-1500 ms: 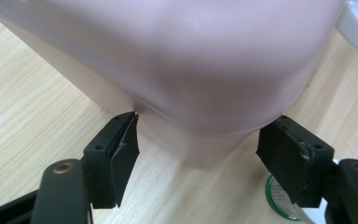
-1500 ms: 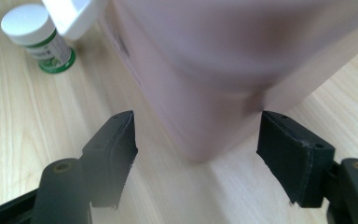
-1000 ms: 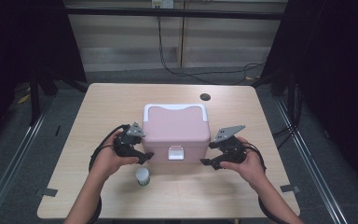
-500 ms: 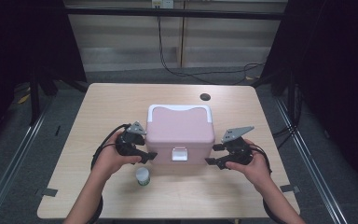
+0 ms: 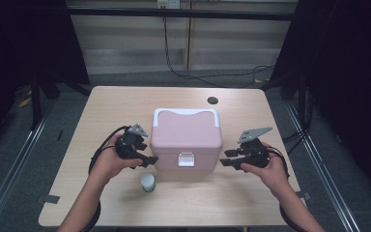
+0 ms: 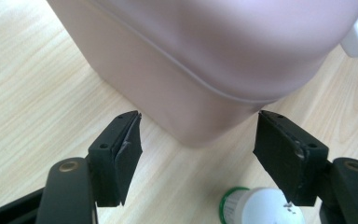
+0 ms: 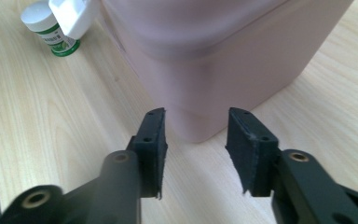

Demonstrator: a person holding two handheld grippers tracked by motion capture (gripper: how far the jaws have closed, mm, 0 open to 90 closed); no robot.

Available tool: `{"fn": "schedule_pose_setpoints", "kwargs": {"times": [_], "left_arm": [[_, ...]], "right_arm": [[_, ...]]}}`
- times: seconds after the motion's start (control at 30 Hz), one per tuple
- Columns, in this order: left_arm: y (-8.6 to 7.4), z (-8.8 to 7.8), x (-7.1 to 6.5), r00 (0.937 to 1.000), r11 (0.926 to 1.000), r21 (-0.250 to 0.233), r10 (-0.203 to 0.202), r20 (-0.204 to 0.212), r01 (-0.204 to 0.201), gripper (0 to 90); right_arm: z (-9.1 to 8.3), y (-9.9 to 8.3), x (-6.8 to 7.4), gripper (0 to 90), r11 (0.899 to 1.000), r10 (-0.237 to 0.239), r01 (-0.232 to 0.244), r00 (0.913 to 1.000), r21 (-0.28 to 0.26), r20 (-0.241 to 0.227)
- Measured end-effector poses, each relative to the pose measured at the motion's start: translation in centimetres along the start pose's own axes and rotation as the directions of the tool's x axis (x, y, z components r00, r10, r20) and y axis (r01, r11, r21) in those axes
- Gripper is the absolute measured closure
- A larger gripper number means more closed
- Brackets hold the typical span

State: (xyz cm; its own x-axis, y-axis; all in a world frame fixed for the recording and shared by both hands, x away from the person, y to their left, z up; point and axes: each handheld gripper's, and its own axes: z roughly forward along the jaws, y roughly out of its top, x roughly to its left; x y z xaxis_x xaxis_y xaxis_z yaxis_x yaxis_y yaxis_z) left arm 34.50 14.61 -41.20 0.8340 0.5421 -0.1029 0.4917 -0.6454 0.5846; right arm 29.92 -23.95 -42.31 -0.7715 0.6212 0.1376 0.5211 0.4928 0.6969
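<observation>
Two grippers are being held at the pink box [image 5: 187,139], the left gripper [image 5: 147,159] and right gripper [image 5: 228,160] at its near corners, perhaps for lifting. Left jaws are apart and empty; right jaws have just been closing, nothing between them. A small bottle [image 5: 148,182] is standing just in front of the box.

Both forearms enter from six o'clock. The left hand [image 5: 107,163] holds the black two-fingered left gripper [image 5: 147,160], pointing toward three o'clock, fingers [image 6: 121,154] spread wide with nothing gripped. The right hand [image 5: 265,166] aims the black right gripper [image 5: 226,159] toward nine o'clock; its fingers [image 7: 151,144] have just been closing, nothing pinched between them.
</observation>
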Motion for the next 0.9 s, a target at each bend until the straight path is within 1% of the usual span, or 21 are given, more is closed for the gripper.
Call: {"fn": "schedule_pose_setpoints", "kwargs": {"times": [0.03,0.07,0.1,0.17,0.2,0.23,0.27,0.33,0.4,0.43,0.47,0.5,0.53,0.6,0.63,0.67,0.7,0.73,0.77,0.8,0.9], "left_arm": [[0.1,-0.2,0.2,0.9999,0.9998,0.017,0.011,0.003,-0.011,31.3],[0.1,-0.2,0.2,0.9999,0.9998,0.017,0.011,0.003,-0.011,31.3],[0.1,-0.3,0.2,0.9999,0.9998,0.015,-0.012,-0.001,0.012,31.3],[0.2,-0.6,0.6,0.9995,0.9992,0.028,-0.027,-0.014,0.028,31.3],[0.4,-1.1,1.0,0.9989,0.9984,0.039,-0.04,-0.022,0.041,30.9],[0.4,-1.1,1.0,0.9989,0.9984,0.039,-0.04,-0.022,0.041,30.7],[0.6,-1.5,1.4,0.9973,0.9965,0.043,-0.071,-0.023,0.071,29.9],[0.9,-1.9,1.8,0.9953,0.9947,0.044,-0.091,-0.033,0.093,27.8],[1.0,-2.2,2.1,0.9951,0.9946,0.048,-0.09,-0.039,0.092,27.3],[1.2,-2.4,2.2,0.9938,0.9933,0.05,-0.103,-0.043,0.105,26.9],[1.3,-2.6,2.4,0.9937,0.993,0.055,-0.102,-0.046,0.105,26.8],[1.6,-2.9,2.6,0.9932,0.9927,0.055,-0.105,-0.052,0.107,26.5],[1.9,-3.2,2.8,0.9916,0.9912,0.054,-0.117,-0.055,0.12,26.1],[2.2,-3.3,3.1,0.9908,0.9903,0.053,-0.126,-0.048,0.129,25.8],[2.4,-3.4,3.2,0.987,0.9866,0.049,-0.153,-0.049,0.156,25.6],[2.6,-3.6,3.5,0.986,0.9857,0.051,-0.158,-0.052,0.161,25.2],[2.9,-3.7,3.7,0.9837,0.9835,0.048,-0.172,-0.051,0.175,25.2],[3.2,-3.8,4.0,0.9835,0.983,0.052,-0.173,-0.052,0.176,25.2],[3.4,-3.9,4.1,0.9818,0.9815,0.048,-0.183,-0.053,0.185,25.1],[3.9,-3.9,4.5,0.9785,0.9783,0.046,-0.199,-0.053,0.202,25.0],[4.5,-4.0,4.7,0.9768,0.9771,0.044,-0.205,-0.06,0.208,24.8]], "right_arm": [[-0.3,0.2,0.0,62.1,1.0,0.006,-0.006,1.0,0.004,-0.002],[-0.3,0.2,0.0,62.1,1.0,0.006,-0.006,1.0,0.004,-0.002],[-0.6,0.5,0.0,63.6,1.0,0.01,-0.01,0.9999,0.012,-0.005],[-1.1,1.0,0.0,67.4,1.0,0.008,-0.008,1.0,0.018,0.002],[-1.7,1.5,-0.1,70.1,1.0,0.013,-0.013,0.9999,0.023,-0.007],[-2.0,1.8,-0.1,70.3,1.0,0.014,-0.014,0.9999,0.021,-0.004],[-2.3,2.1,-0.1,70.4,1.0,0.017,-0.017,0.9999,0.021,-0.001],[-2.8,2.7,-0.2,70.1,1.0,0.027,-0.027,0.9996,0.014,0.0],[-3.1,3.0,-0.2,70.2,0.999,0.034,-0.034,0.9994,0.012,0.007],[-3.3,3.4,-0.2,70.8,0.999,0.033,-0.033,0.9994,0.005,0.005],[-3.5,3.7,-0.3,71.6,1.0,0.031,-0.031,0.9995,-0.003,-0.001],[-3.7,4.0,-0.3,74.6,1.0,0.027,-0.027,0.9996,-0.008,0.005],[-4.0,4.8,-0.3,77.2,1.0,0.023,-0.023,0.9997,-0.007,0.007],[-4.1,5.2,-0.3,79.1,1.0,0.023,-0.023,0.9996,-0.004,0.017],[-4.2,5.6,-0.3,81.5,1.0,0.014,-0.014,0.9997,-0.003,0.019],[-4.4,6.5,-0.1,84.6,1.0,0.001,-0.001,0.9997,0.003,0.023],[-4.4,6.5,-0.1,84.6,1.0,0.001,-0.001,0.9997,0.003,0.023],[-4.4,6.9,0.0,85.7,1.0,0.001,-0.001,0.9998,0.001,0.018],[-4.4,7.4,0.1,86.4,1.0,0.007,-0.007,0.9998,-0.003,0.017],[-4.1,7.9,0.2,88.0,1.0,0.008,-0.008,0.9999,-0.005,0.011],[-3.5,8.2,0.2,89.4,1.0,0.005,-0.005,0.9999,0.008,0.012]]}}
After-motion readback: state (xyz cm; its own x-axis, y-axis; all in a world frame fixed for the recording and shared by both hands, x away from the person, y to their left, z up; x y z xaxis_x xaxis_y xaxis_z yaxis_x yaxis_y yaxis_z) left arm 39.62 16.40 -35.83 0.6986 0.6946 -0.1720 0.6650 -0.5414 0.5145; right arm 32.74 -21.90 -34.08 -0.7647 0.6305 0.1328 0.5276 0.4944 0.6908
